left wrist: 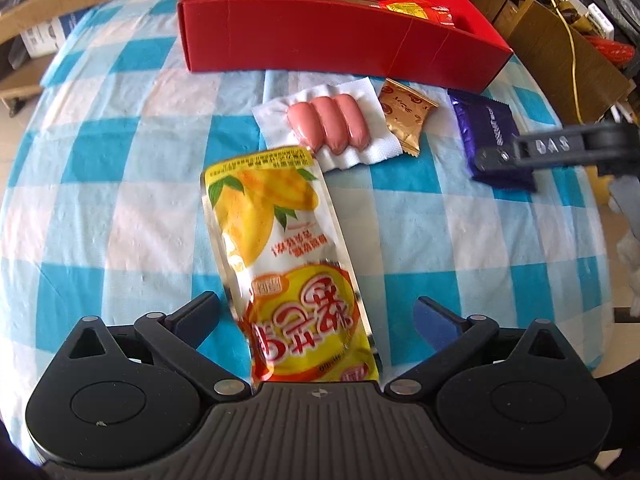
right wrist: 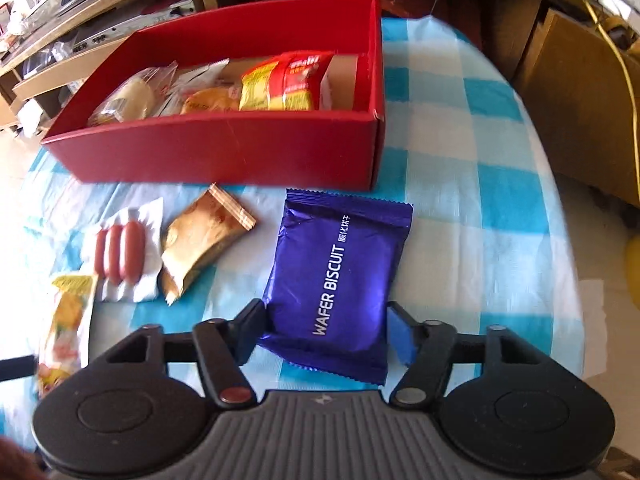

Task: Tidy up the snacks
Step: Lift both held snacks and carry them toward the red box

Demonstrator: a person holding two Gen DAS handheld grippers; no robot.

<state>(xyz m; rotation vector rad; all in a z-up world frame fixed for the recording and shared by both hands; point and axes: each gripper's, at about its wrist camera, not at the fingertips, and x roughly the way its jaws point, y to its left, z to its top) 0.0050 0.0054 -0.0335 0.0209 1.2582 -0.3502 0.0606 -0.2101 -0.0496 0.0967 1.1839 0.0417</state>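
Reading "WAFER BISCUIT", the purple packet (right wrist: 334, 280) lies low centre, pinched by the right gripper (right wrist: 324, 330); only this view shows the red box's (right wrist: 224, 152) contents. The left gripper (left wrist: 316, 316) gapes, straddling the mango pouch (left wrist: 288, 264) untouched.

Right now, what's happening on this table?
A person with a handheld gripper in each hand is sorting snacks into the red box, which already holds several packets. The right gripper has its jaws closed against the sides of the purple wafer biscuit pack, which lies on the checked cloth. The left gripper hangs wide open over the yellow mango pouch, not gripping it. The sausage pack and a gold packet wait beside the box.
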